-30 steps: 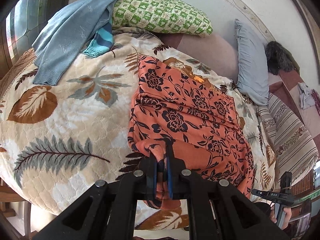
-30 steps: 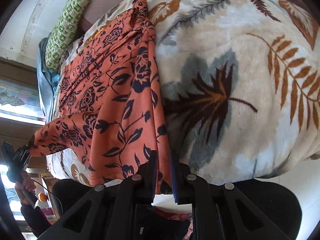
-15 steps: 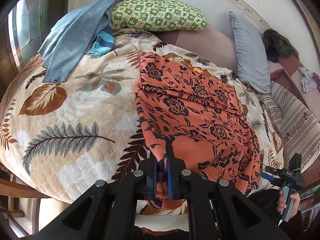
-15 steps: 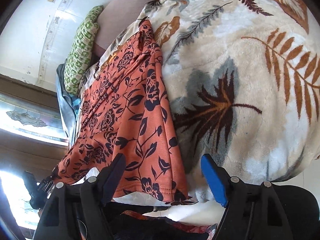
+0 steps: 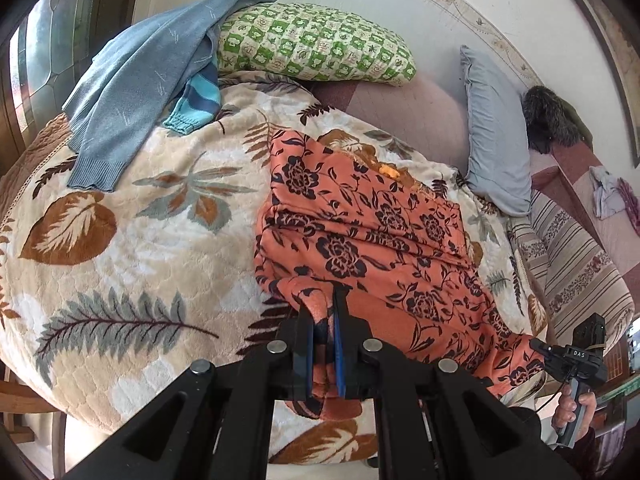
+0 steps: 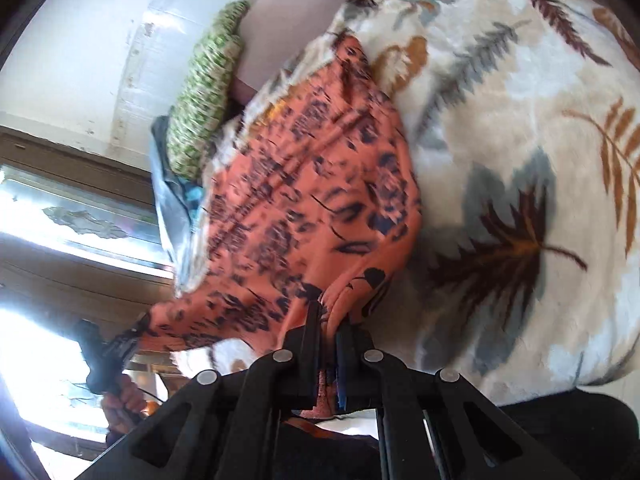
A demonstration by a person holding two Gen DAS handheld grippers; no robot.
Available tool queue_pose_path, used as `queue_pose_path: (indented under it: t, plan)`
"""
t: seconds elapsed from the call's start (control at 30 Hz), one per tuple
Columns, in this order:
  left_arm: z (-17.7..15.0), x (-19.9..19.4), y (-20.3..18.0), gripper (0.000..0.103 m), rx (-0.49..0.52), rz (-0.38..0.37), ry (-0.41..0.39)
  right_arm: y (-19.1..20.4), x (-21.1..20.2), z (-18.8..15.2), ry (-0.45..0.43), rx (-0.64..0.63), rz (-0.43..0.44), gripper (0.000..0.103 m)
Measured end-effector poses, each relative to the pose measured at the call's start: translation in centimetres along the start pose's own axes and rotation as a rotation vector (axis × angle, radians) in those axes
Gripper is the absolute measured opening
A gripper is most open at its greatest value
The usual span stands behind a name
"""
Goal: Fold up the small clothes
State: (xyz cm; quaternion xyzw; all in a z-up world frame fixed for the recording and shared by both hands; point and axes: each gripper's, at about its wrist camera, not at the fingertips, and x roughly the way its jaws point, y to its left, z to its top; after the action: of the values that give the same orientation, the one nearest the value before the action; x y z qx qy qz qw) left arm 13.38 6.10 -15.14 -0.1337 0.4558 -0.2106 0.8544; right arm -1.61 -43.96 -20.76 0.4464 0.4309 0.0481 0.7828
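Across the bed's leaf-print blanket (image 5: 120,248) lies an orange floral garment (image 5: 380,232).

Left wrist view looks down close toward twelve o'clock; right wrist view looks across toward nine; both share the orange floral garment (image 5: 372,240) (image 6: 312,200).

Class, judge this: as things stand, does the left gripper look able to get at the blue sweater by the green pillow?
Probably not yet: the left gripper is shut on the orange floral garment. The blue sweater lies uncovered across open blanket.
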Motion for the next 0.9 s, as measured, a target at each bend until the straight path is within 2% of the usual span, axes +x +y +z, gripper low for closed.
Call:
queue_pose_path:
  t: [0.07, 0.23, 0.33, 0.47, 0.53, 0.63, 0.67, 0.73, 0.8, 0.83, 0.87, 0.9]
  plan:
    - [2.5, 1.0, 0.2, 0.008, -0.014, -0.013, -0.011, 1.0, 0.0, 3.1, -0.034, 0.01, 0.047, 0.006]
    - [10.3, 5.8, 1.0, 0.008, -0.045, -0.024, -0.001, 2.9, 3.0, 12.9, -0.121, 0.03, 0.064, 0.006]
    - [15.3, 10.7, 1.6, 0.008, -0.051, -0.009, 0.048, 2.5, 6.0, 19.4, -0.152, 0.059, 0.047, 0.006]
    - [21.0, 18.6, 3.1, 0.008, -0.1, 0.03, 0.084, -0.1, 12.0, 26.8, -0.153, 0.184, 0.037, 0.007]
    - [22.7, 22.7, 3.9, 0.009, -0.116, 0.043, 0.113, -1.9, 14.7, 29.3, -0.171, 0.232, 0.02, 0.01]
    - [23.4, 27.6, 5.3, 0.009, -0.141, 0.077, 0.175, -5.3, 18.2, 32.1, -0.114, 0.315, -0.005, 0.01]
    - [23.2, 28.4, 6.2, 0.009, -0.176, 0.058, 0.185, -6.4, 19.0, 32.5, -0.093, 0.341, -0.013, 0.01]
    - [22.5, 28.4, 8.0, 0.011, -0.266, -0.028, 0.168, -8.3, 19.3, 32.6, -0.074, 0.384, 0.06, 0.01]
    - [21.8, 27.0, 9.6, 0.018, -0.34, -0.109, 0.135, -9.4, 18.0, 32.3, -0.092, 0.391, 0.125, 0.01]
    - [21.5, 25.7, 10.4, 0.043, -0.372, -0.093, 0.1, -9.7, 17.2, 32.1, -0.103, 0.386, 0.141, 0.01]
    - [21.1, 24.1, 11.2, 0.075, -0.404, -0.053, 0.051, -10.0, 16.0, 31.8, -0.129, 0.389, 0.136, 0.011]
    - [20.6, 22.1, 11.8, 0.082, -0.435, -0.02, -0.016, -10.2, 14.6, 31.5, -0.165, 0.4, 0.122, 0.018]
